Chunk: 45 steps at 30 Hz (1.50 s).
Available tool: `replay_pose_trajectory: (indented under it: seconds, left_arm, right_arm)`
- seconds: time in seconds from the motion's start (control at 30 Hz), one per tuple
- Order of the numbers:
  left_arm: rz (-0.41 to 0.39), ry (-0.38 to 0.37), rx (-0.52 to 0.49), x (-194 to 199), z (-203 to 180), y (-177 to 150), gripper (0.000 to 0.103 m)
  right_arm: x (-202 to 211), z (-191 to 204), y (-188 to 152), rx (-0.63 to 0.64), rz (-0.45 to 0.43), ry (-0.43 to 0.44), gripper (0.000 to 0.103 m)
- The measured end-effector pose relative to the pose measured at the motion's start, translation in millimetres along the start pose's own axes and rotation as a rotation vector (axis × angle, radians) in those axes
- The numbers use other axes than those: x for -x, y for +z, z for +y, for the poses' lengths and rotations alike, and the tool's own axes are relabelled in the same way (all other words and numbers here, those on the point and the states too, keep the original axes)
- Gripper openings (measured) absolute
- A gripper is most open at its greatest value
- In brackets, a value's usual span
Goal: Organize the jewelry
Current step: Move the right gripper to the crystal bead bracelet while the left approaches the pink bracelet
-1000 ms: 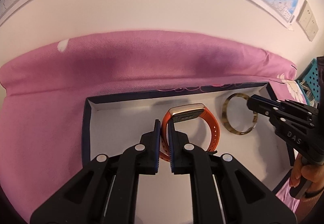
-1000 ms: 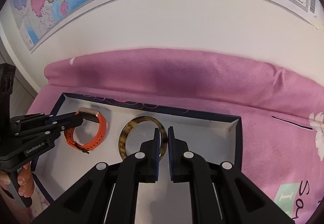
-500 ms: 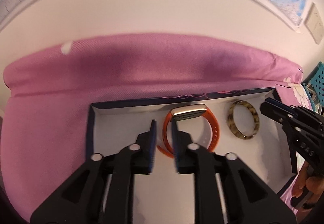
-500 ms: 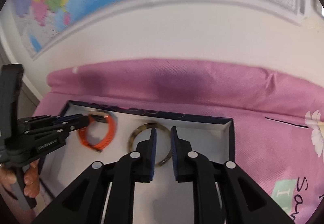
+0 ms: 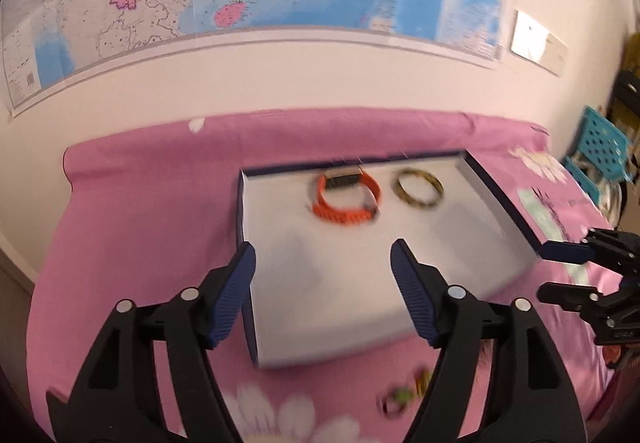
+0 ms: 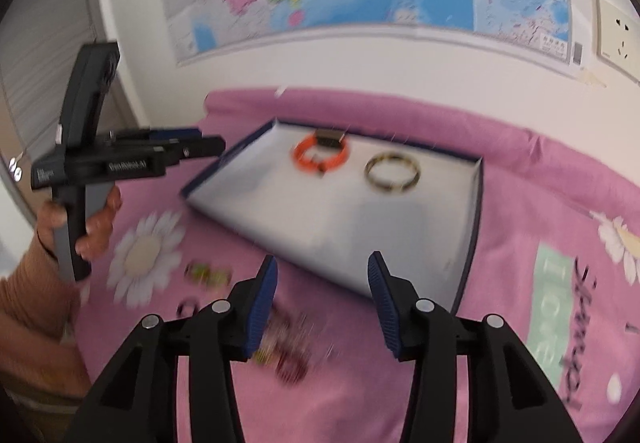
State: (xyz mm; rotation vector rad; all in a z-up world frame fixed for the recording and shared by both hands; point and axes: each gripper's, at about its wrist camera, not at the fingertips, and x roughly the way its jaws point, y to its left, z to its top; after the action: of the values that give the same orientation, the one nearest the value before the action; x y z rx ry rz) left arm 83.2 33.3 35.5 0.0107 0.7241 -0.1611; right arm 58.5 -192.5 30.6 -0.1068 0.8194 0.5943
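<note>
2 pieces lie side by side in the white tray (image 5: 460, 267): an orange watch band (image 5: 346, 197) and a tortoiseshell bangle (image 5: 418, 189). The left gripper (image 5: 322, 293) and right gripper (image 6: 322, 301) are opening, jaws empty, above the pink bedspread (image 6: 520, 179).

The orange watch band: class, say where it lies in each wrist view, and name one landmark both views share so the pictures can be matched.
Left wrist view: the orange watch band lies in the far half of the white tray, just above picture centre, left of the tortoiseshell bangle.
Right wrist view: it lies near the tray's far edge, centre of the picture, up and left of the bangle.
Shared landmark: the bangle beside it.
</note>
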Motion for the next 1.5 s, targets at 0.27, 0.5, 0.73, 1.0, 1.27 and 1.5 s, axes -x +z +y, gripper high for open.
replay_pose_trajectory:
  seconds: [0.27,0.5,0.73,1.0,1.27,1.5]
  left_arm:
    - [0.028,-0.014,-0.025,13,-13,-55,0.074]
    - [0.04,-0.015,-0.008,21,-17,-79,0.074]
    - [0.038,-0.024,-0.02,25,-22,-88,0.074]
    - [0.053,-0.041,-0.043,28,-26,-94,0.074]
    - [0.071,-0.079,-0.077,31,-34,-102,0.074]
    - [0.097,-0.11,-0.121,29,-46,-109,0.07]
  right_arm:
    - [-13,32,-34,0.038,0.063,0.014,0.043]
    - [-24,30,-33,0.01,0.078,-0.001,0.034]
    - [-26,24,-34,-0.008,0.09,-0.006,0.015]
    - [-14,10,-31,-0.083,0.055,0.04,0.008]
    - [10,-2,-20,-0.135,-0.022,0.068,0.008]
    - [22,-12,-20,-0.164,-0.053,0.053,0.008]
